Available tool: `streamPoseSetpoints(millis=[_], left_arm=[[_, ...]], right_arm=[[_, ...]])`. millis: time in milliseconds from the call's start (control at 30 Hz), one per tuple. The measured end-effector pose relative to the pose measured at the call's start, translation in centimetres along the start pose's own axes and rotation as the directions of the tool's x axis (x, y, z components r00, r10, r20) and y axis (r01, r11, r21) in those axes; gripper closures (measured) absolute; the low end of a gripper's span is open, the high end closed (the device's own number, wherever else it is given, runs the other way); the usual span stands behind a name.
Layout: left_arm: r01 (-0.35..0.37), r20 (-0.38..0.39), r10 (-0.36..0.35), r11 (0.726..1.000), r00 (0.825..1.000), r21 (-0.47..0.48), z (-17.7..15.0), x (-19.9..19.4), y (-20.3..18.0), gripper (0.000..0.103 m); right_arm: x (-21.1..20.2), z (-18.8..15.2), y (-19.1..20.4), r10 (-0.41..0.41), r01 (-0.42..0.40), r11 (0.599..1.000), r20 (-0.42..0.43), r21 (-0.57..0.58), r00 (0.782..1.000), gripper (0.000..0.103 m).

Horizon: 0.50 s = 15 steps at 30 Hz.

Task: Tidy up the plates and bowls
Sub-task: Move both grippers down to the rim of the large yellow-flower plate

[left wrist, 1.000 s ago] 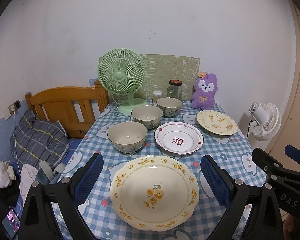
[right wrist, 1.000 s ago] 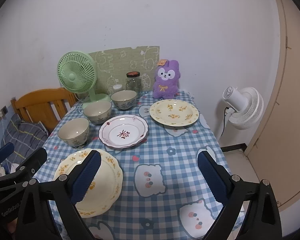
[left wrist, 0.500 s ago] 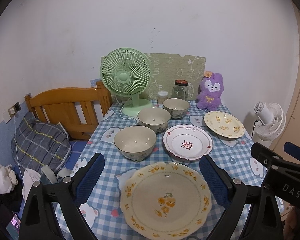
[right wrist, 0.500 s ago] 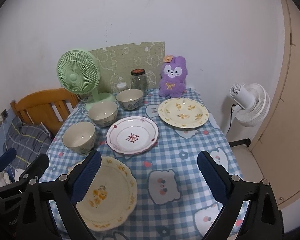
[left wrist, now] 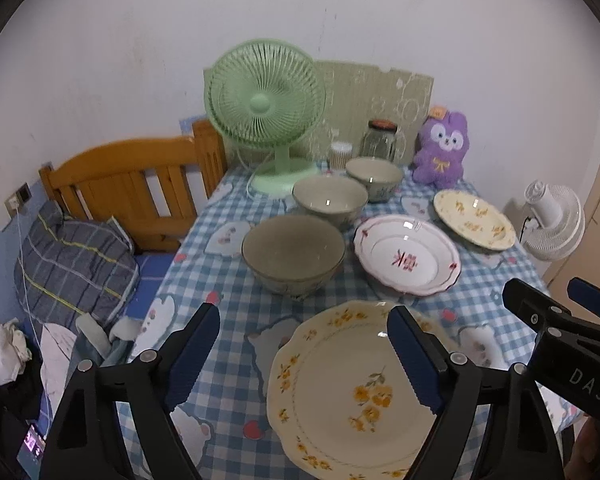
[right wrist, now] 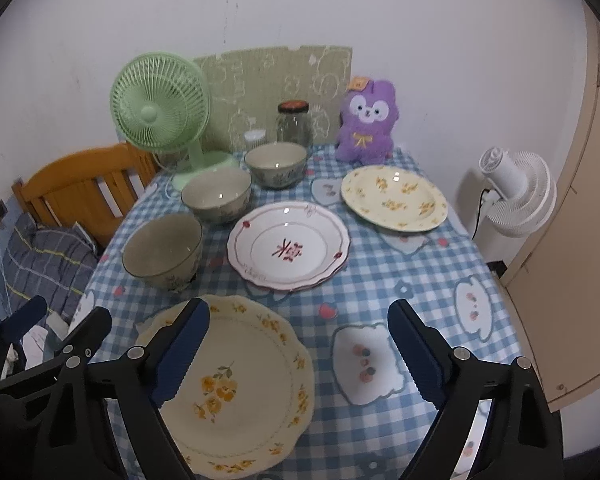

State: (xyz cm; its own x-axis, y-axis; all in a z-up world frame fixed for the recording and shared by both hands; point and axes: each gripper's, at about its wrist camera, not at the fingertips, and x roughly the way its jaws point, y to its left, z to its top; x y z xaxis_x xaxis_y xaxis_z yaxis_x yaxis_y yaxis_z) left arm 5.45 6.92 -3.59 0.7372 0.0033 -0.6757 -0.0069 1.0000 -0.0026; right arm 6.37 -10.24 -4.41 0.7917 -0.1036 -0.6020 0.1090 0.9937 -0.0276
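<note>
On the blue checked table lie three plates: a large cream plate with yellow flowers (left wrist: 352, 392) (right wrist: 236, 384) at the front, a white plate with red trim (left wrist: 406, 258) (right wrist: 288, 246) in the middle, and a cream flowered plate (left wrist: 474, 218) (right wrist: 394, 198) at the back right. Three bowls stand in a diagonal row: near (left wrist: 294, 256) (right wrist: 162, 252), middle (left wrist: 330, 200) (right wrist: 216, 196), far (left wrist: 374, 178) (right wrist: 276, 164). My left gripper (left wrist: 304, 354) is open and empty above the front plate's left side. My right gripper (right wrist: 296, 354) is open and empty above the front plate's right edge.
A green desk fan (left wrist: 266, 112), a glass jar (left wrist: 380, 140), a small white container (left wrist: 340, 154) and a purple plush toy (left wrist: 442, 152) stand along the back. A wooden bed frame (left wrist: 132, 184) with bedding lies left; a white floor fan (right wrist: 516, 196) stands right.
Both grippers have moved forward toward the table; the dishes look larger and nearer. The left view has shifted left, so the front plate now sits right of centre. Both grippers stay open.
</note>
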Motion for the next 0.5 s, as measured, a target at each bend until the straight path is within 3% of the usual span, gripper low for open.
streamPoseSetpoints(millis=[500], left_arm=[[0.042,-0.126,-0.038,0.999,0.991,0.032,-2.9,5.7,0.4,0.021]], right_arm=[[6.2,-2.9,2.1,-0.053,0.053,0.999,-0.109,-0.002,0.993,0.014]])
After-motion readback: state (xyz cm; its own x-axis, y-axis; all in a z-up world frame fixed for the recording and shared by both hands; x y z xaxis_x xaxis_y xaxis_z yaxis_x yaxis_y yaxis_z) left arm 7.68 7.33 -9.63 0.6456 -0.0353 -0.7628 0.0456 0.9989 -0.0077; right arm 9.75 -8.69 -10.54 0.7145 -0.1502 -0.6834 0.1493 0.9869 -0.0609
